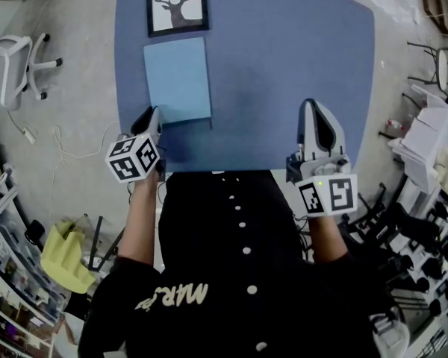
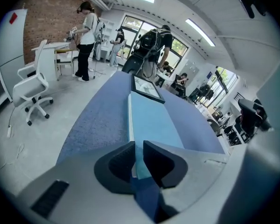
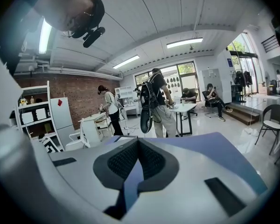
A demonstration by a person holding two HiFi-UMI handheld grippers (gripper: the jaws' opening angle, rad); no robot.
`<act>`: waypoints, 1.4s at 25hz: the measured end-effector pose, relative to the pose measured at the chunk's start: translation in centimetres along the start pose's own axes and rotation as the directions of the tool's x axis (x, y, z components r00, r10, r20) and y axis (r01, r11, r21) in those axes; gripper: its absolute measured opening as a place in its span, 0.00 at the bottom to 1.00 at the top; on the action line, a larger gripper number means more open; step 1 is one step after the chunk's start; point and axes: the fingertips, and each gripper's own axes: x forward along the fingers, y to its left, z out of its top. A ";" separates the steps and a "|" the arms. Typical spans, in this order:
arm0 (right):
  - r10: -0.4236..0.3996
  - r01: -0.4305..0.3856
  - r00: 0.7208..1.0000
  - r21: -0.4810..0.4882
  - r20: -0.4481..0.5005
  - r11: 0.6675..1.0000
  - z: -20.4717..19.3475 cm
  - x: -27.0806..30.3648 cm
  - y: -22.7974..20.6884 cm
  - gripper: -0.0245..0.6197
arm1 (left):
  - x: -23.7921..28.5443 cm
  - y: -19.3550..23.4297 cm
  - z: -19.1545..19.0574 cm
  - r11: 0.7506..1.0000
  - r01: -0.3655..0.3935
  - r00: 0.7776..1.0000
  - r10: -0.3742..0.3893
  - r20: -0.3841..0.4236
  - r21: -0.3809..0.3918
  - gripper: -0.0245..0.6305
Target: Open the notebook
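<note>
Left gripper [image 2: 138,146]: angled down at the near left corner of the notebook [image 1: 177,80]. Jaws narrow, with a slim gap left between them. The corner and its white page edge show through that gap. No pinch on the cover can be confirmed.

Notebook: closed and flat on the tabletop [image 1: 284,66], left of centre, its far edge just short of a framed deer picture [image 1: 178,4]. No cover is raised.

Right gripper [image 3: 137,143]: well apart from the notebook over bare tabletop on the right. Jaws together, nothing between them.

Assessment: the step in hand is getting a purchase on the cover at that corner.

Recommendations:
- Work the tips in under the top cover only, leaving the pages below it.
- Lift slowly and swing the cover over in an arc toward the spine side.
- Keep the pull low, or the whole notebook is likely to slide or ride up.
- Consider bringing the right gripper across to press the far side down; judged useful, not essential.
</note>
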 end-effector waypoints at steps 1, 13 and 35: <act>0.000 0.000 1.000 -0.002 0.000 1.000 0.0 0.0 0.0 0.05 | -0.2 -0.1 0.2 1.000 0.009 1.000 -0.009 0.017 -0.009 0.12; 0.007 -0.006 1.000 -0.023 0.023 1.000 0.8 -0.2 1.1 0.05 | -4.7 -6.4 3.8 0.984 0.174 0.961 -0.175 0.214 0.026 0.07; -0.146 0.143 0.988 0.064 0.056 0.988 0.5 -7.4 -10.4 0.05 | 4.8 -29.6 0.7 0.876 0.329 0.933 -0.360 0.023 0.354 0.09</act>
